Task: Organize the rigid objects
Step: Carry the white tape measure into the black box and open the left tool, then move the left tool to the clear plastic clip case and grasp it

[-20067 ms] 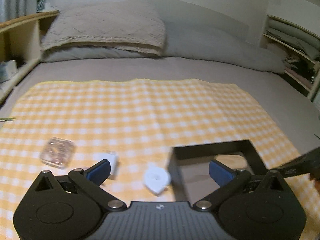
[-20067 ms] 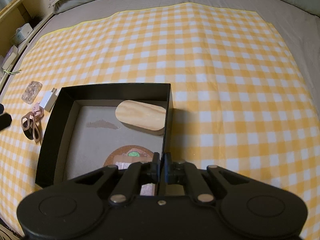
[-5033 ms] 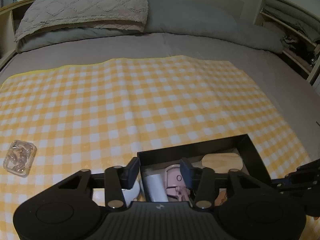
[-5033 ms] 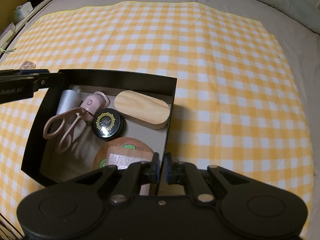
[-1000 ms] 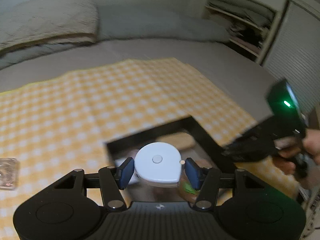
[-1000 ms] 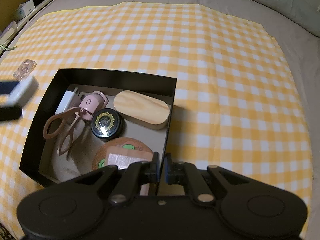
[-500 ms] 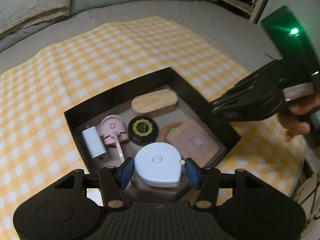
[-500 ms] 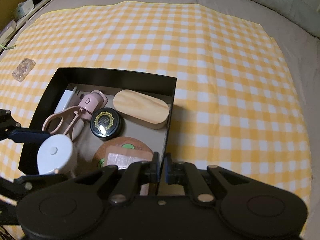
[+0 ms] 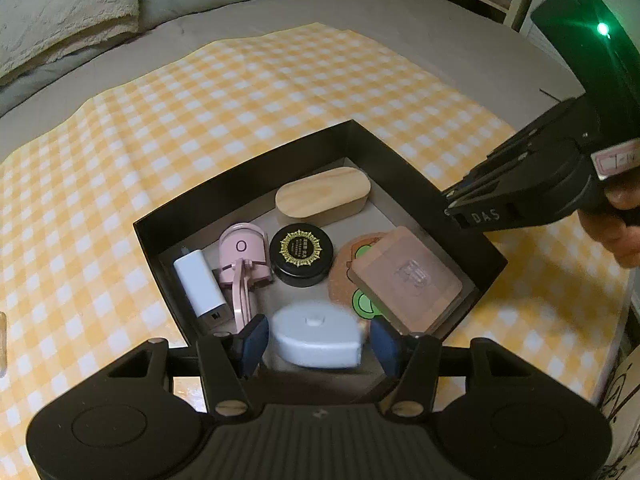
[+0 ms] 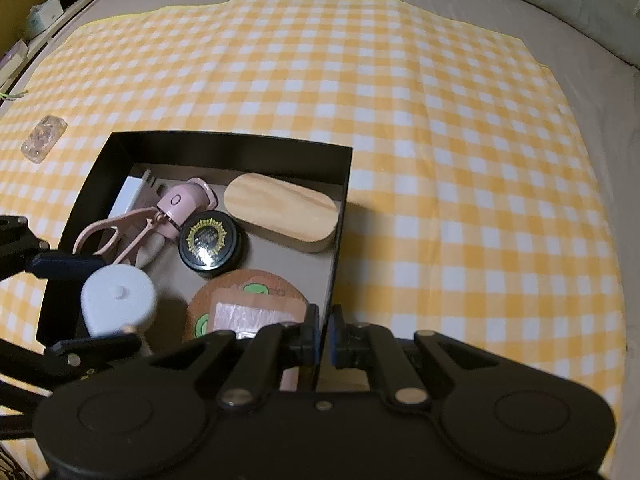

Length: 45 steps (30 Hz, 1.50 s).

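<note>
A black open box [image 9: 248, 176] sits on the yellow checked cloth [image 9: 200, 92]. It holds a wooden oval case [image 9: 324, 196], a black round jar [image 9: 301, 254], a pink eyelash curler [image 9: 242, 264], a white charger [image 9: 198, 282] and a cork coaster under a clear pinkish case [image 9: 404, 278]. My left gripper [image 9: 319, 342] is shut on a white tape measure [image 9: 316, 340], which is tipped forward and blurred, low over the box's near corner. The tape measure [image 10: 118, 300] also shows in the right wrist view. My right gripper [image 10: 323, 346] is shut on the box's side wall [image 10: 340, 208].
A small clear case [image 10: 43, 138] lies on the cloth left of the box. A hand [image 9: 616, 224] holds the right gripper's handle at the right. Pillows [image 9: 60, 8] lie at the bed's head, and open cloth [image 10: 460, 160] stretches right of the box.
My left gripper has swung down over the box with the tape measure and now hangs low inside its near corner; the tape measure has tipped forward. The right gripper has stayed on the wall.
</note>
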Available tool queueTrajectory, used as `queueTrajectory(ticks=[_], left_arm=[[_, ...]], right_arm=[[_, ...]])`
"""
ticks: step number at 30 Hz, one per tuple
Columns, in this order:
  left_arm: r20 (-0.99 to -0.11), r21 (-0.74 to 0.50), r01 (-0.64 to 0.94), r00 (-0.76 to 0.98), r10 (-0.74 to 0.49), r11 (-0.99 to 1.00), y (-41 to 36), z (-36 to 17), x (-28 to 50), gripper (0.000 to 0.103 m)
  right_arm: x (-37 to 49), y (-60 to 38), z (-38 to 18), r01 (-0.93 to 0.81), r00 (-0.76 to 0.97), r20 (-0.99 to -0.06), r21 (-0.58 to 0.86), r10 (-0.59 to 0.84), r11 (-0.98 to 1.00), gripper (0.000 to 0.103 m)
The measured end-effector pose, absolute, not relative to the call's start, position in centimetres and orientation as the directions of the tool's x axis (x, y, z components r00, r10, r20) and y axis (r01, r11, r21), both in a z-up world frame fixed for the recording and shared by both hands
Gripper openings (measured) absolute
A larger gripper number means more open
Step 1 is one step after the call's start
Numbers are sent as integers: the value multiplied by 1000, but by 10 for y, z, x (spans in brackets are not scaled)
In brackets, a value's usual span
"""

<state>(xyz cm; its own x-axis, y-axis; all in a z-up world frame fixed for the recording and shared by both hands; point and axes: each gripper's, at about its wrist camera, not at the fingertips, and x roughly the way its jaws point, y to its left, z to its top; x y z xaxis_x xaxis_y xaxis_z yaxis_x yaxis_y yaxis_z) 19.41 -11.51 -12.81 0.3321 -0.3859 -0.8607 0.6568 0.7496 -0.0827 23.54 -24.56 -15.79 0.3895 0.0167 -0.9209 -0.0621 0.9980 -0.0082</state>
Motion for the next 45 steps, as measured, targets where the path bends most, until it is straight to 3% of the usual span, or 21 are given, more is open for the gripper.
queueTrajectory(ticks=[6, 9, 11, 17, 29, 36, 40, 45], left_arm=[[-874, -53, 673, 326, -360, 737, -116, -132, 193, 64], [-877, -61, 673, 317, -362, 737, -114, -133, 192, 74], [-876, -70, 669, 314, -367, 740, -113, -132, 192, 86], [-865, -100, 644, 320, -386, 759, -111, -126, 191, 95], [-834, -61, 646, 386, -395, 761, -104, -106, 180, 103], [-751, -63, 601, 497, -435, 797, -82, -74, 183, 103], [-691, -29, 531, 602, -401, 847, -63, -62, 191, 103], [-637, -18, 423, 693, -336, 906, -35, -58, 204, 103]], right_arm=[[234, -242, -161, -77, 388, -922, -20, 12, 997, 5], [234, -241, -161, -75, 386, -922, -17, 13, 997, 5], [234, -241, -161, -76, 386, -922, -18, 13, 997, 5], [234, -242, -161, -78, 386, -922, -18, 13, 997, 6], [236, -236, -165, -81, 402, -915, -32, 3, 996, 6], [242, -246, -160, -18, 412, -911, -24, -14, 1000, 12], [243, -252, -158, -2, 411, -911, -27, -24, 1000, 16], [244, -262, -156, 9, 407, -913, 18, 13, 1000, 15]])
